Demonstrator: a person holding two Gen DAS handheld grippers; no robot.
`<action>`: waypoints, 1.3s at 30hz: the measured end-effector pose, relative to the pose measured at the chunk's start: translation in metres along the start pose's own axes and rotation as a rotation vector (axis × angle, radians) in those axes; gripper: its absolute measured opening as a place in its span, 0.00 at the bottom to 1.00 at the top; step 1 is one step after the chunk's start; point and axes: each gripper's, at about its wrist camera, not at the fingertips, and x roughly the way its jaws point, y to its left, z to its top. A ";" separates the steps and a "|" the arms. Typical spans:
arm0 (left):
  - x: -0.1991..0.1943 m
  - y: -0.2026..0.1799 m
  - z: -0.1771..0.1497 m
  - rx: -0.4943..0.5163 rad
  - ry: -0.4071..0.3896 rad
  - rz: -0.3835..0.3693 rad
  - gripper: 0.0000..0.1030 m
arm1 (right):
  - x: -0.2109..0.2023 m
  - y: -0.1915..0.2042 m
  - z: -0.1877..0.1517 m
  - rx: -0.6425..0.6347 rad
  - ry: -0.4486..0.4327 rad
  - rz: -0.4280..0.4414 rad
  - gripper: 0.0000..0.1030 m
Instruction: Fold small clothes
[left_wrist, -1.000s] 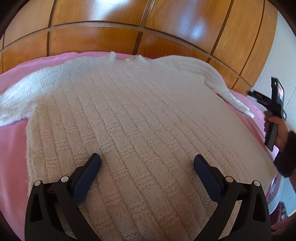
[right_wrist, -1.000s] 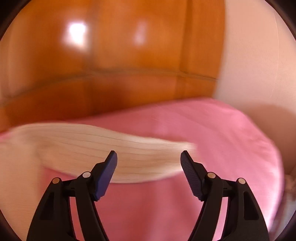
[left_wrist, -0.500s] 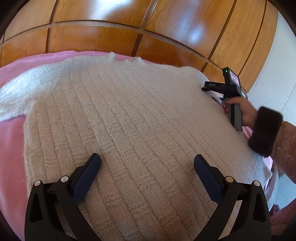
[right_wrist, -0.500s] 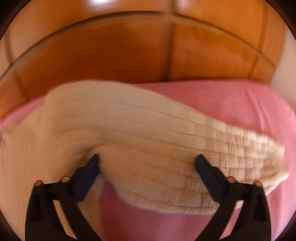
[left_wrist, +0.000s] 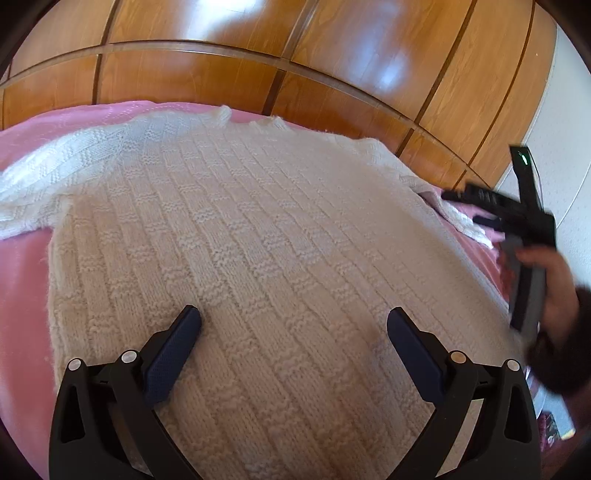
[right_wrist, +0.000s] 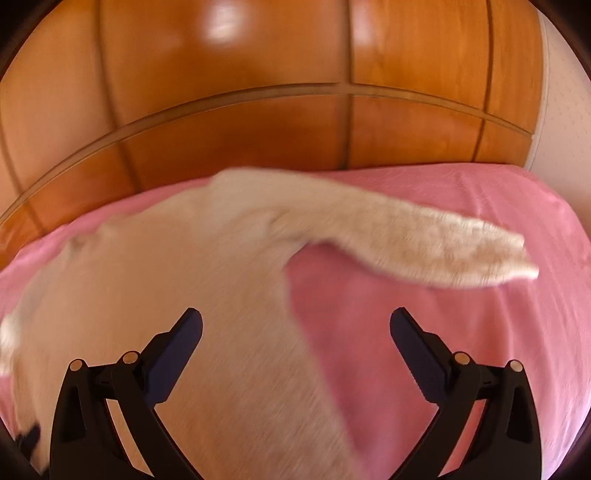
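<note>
Both claws, left claw (left_wrist: 294, 321) and right claw (right_wrist: 296, 324), gape wide and empty above the cream sweater (left_wrist: 258, 236).

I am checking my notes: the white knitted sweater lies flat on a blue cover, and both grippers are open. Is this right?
Not quite: the cover is pink, not blue, as the left wrist view shows. The white knitted sweater does lie flat, and the left gripper and right gripper are open.

No text, label, brand or number can be read in either view. On the right claw (left_wrist: 491, 206), seen blurred in the left wrist view, only a small green light is shown; any lettering there is perhaps lost to motion blur.
</note>
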 end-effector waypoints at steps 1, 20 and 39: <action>-0.002 0.001 0.001 -0.008 -0.003 0.001 0.96 | -0.003 0.006 -0.010 -0.009 -0.002 -0.001 0.98; -0.137 0.169 0.007 -0.186 -0.193 0.803 0.96 | -0.002 0.013 -0.069 -0.076 0.055 -0.140 0.98; -0.179 0.246 0.029 -0.182 0.018 0.773 0.06 | -0.003 0.008 -0.069 -0.042 0.070 -0.106 0.98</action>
